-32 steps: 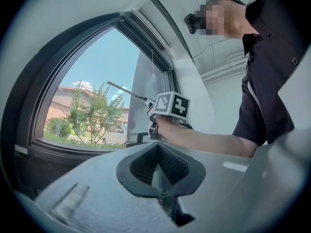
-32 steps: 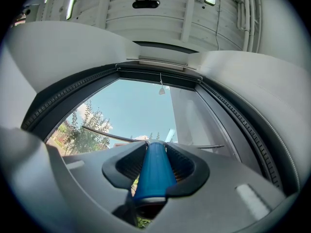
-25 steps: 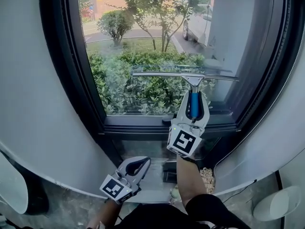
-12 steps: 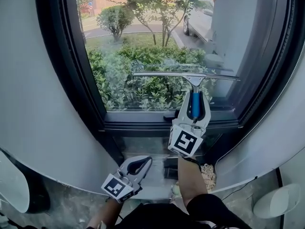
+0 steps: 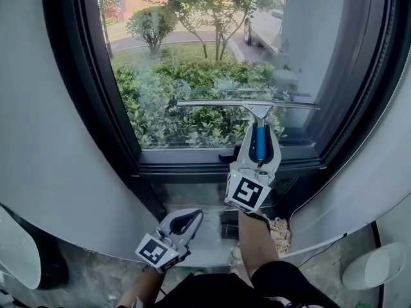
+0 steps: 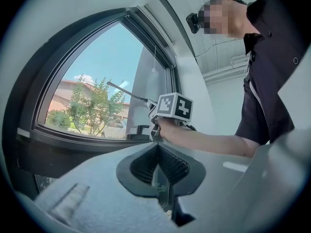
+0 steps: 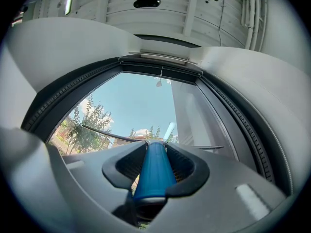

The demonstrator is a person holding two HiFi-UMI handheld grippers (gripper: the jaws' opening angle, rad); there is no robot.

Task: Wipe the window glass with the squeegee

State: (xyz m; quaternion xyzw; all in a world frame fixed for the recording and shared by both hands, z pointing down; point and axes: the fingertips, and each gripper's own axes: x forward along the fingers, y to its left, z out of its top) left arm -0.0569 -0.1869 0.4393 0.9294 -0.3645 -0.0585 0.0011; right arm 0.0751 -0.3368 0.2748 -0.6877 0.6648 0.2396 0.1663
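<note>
The squeegee (image 5: 247,106) has a long metal blade and a blue handle (image 5: 260,143). Its blade lies level against the lower part of the window glass (image 5: 192,50). My right gripper (image 5: 259,147) is shut on the blue handle (image 7: 154,169), blade (image 7: 109,134) pointing up at the pane. My left gripper (image 5: 182,222) hangs low, below the sill, shut with nothing between its jaws. From the left gripper (image 6: 163,181) view, the right gripper's marker cube (image 6: 174,106) and the squeegee blade (image 6: 126,92) show against the window.
A dark window frame (image 5: 212,162) rims the pane, with white wall (image 5: 38,140) on both sides. A person's forearm (image 5: 253,242) reaches up to the right gripper. Bushes (image 5: 186,108) and a parked car (image 5: 266,24) lie outside. A white rounded object (image 5: 374,269) sits at lower right.
The squeegee blade and right gripper have stayed near the bottom of the pane, shifting only slightly left. The left gripper has not moved.
</note>
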